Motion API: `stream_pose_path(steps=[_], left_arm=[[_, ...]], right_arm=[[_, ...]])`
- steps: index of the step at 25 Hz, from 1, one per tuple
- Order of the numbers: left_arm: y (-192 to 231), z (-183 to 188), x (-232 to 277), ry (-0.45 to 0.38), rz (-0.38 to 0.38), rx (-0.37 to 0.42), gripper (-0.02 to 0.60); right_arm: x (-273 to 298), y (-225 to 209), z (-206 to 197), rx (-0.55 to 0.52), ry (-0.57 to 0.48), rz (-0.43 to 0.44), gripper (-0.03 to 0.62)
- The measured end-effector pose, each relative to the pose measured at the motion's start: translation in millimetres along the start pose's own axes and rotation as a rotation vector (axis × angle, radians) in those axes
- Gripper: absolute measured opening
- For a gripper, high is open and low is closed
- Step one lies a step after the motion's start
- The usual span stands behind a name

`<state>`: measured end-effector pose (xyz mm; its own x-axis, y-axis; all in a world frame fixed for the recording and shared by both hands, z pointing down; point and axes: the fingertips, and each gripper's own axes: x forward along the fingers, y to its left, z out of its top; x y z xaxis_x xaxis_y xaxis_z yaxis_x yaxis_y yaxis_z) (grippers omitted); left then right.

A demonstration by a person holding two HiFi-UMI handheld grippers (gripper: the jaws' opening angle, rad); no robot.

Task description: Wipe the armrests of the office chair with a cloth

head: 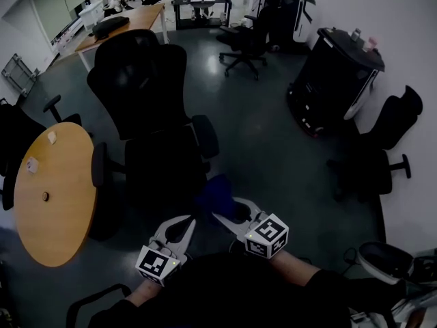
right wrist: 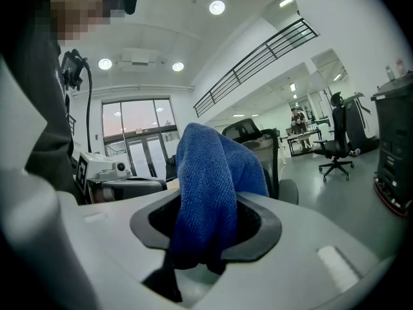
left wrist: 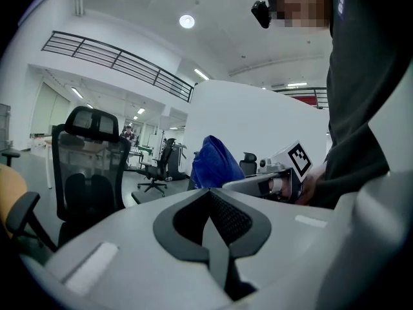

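Note:
A black mesh office chair (head: 153, 135) stands just ahead of me, with its right armrest (head: 205, 137) and left armrest (head: 99, 164) on either side of the seat. My right gripper (head: 220, 216) is shut on a blue cloth (head: 218, 193), held low in front of the seat, apart from both armrests. The right gripper view shows the cloth (right wrist: 208, 166) bunched up between the jaws of my right gripper (right wrist: 216, 202). To its left, my left gripper (head: 186, 223) is shut with nothing in it; in the left gripper view its pads (left wrist: 222, 215) meet. The cloth (left wrist: 213, 163) shows there too.
A round wooden table (head: 51, 190) stands close on the chair's left. Another black chair (head: 382, 149) and a black cart (head: 334, 80) stand at the right by the wall. Farther back are a rolling chair (head: 242, 43) and a long desk (head: 130, 22).

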<state>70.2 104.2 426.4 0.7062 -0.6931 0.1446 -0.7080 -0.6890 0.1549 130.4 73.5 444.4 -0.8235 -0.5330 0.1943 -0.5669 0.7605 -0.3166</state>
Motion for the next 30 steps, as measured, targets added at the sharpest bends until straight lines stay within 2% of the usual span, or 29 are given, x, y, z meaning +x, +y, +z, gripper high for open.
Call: stream_pose_path(steps=[7, 12, 17, 23, 30], left_arm=[[-24.2, 2.5, 53.5, 0.029, -0.031, 0.008, 0.018], [-45.1, 13.5, 88.7, 0.039, -0.013, 0.026, 0.018], [-45.9, 3.2, 106.1, 0.056, 0.025, 0.028, 0.018], [-21.0, 5.4, 124.6, 0.06, 0.069, 0.008, 0.019], [42.0, -16.2, 150.3, 0.047, 0.074, -0.067, 0.019]], right_arm=[[-40.5, -50.4, -3.1, 0.052, -0.005, -0.047, 0.178], [-62.4, -86.9, 8.0, 0.049, -0.034, -0.031, 0.178], [-65.8, -113.5, 14.0, 0.052, -0.037, -0.005, 0.178], [-45.4, -140.7, 17.3, 0.065, -0.006, 0.008, 0.178], [2.3, -169.7, 30.9, 0.037, 0.047, -0.019, 0.178]])
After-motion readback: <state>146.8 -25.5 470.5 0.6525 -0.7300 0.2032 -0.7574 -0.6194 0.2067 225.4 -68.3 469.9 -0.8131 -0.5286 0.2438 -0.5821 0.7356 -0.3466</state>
